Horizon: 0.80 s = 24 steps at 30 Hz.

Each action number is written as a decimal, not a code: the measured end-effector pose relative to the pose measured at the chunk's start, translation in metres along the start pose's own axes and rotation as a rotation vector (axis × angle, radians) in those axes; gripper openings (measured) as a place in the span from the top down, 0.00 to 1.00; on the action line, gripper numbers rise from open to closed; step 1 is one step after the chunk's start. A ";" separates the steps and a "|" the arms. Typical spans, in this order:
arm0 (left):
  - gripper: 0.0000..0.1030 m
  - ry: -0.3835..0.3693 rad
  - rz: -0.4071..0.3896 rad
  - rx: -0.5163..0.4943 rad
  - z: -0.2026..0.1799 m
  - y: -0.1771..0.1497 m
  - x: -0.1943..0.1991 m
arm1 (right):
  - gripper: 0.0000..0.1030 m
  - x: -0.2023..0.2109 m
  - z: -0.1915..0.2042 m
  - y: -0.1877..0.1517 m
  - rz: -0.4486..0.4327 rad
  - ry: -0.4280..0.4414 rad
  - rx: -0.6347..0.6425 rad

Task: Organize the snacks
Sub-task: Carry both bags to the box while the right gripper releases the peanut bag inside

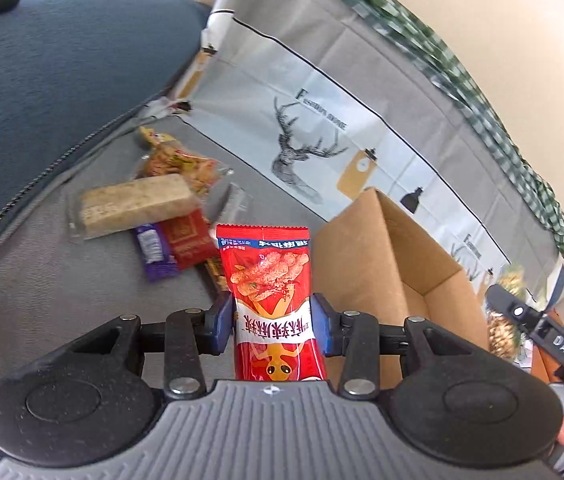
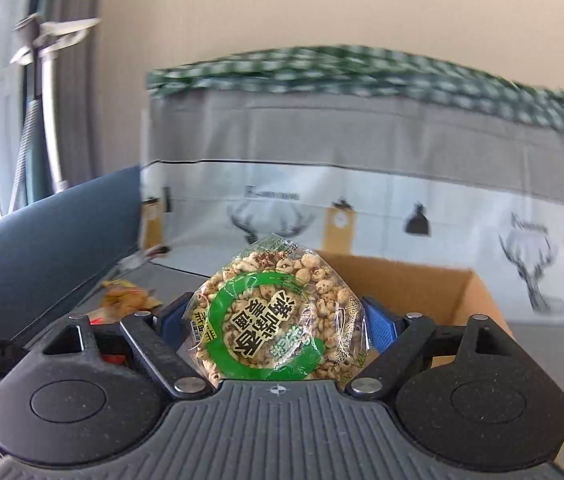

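- The grey sofa seat [image 1: 42, 300] carried everything; a printed cover with stag heads hung across the back behind it, and a dark blue cushion [image 1: 42, 80] lay along the seat's left edge.
- One open cardboard box [image 1: 381, 264] stood toward the right end of the seat, its mouth facing up; what lay inside could not be made out.
- The right gripper [image 2: 276, 320] pinched one clear bag of puffed grain rounds [image 2: 278, 312] with a green ring label, lifted in front of the box's near wall.
- The left gripper [image 1: 274, 320] pinched one red snack packet [image 1: 270, 280], standing upright between the blue pads, just left of the box.
- Loose snacks left near the seat's left edge counted about four: one pale bar in clear wrap [image 1: 134, 204], one yellow-orange crinkled bag [image 1: 178, 160], one purple packet [image 1: 152, 248] and one small red packet [image 1: 190, 240]; another may have lain hidden behind the held packet.
- The step in hand looked like carrying both packs to the box. Next called for bringing each over the opening and spreading the jaws.
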<state>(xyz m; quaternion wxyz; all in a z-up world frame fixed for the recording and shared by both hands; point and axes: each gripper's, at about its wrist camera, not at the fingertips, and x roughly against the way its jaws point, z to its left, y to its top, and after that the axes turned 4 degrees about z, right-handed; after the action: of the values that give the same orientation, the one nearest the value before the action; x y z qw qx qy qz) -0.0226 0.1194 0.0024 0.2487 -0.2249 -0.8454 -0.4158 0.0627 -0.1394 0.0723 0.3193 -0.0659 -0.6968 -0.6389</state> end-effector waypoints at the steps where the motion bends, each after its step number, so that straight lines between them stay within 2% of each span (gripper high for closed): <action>1: 0.56 -0.007 0.000 -0.004 -0.004 0.000 0.000 | 0.16 0.000 -0.006 0.001 -0.001 -0.006 -0.020; 7: 0.56 -0.069 -0.001 -0.038 -0.037 0.000 -0.002 | 0.16 0.011 -0.039 0.001 -0.025 -0.024 -0.081; 13: 0.56 -0.120 -0.025 -0.123 -0.082 0.000 0.008 | 0.16 0.014 -0.065 0.000 -0.033 -0.079 -0.096; 17: 0.56 -0.153 -0.088 -0.238 -0.118 0.007 0.015 | 0.16 0.020 -0.082 0.000 -0.050 -0.099 -0.134; 20: 0.56 -0.181 -0.087 -0.299 -0.143 0.016 0.003 | 0.16 0.020 -0.094 0.003 -0.058 -0.105 -0.175; 24: 0.56 -0.235 -0.101 -0.375 -0.176 0.026 -0.014 | 0.16 0.022 -0.105 0.015 -0.096 -0.156 -0.120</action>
<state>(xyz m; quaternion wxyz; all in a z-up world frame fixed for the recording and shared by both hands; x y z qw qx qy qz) 0.0442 -0.0119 0.1026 0.0814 -0.2715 -0.7865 -0.5487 0.0906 -0.2415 0.0944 0.2285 -0.1008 -0.6824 -0.6870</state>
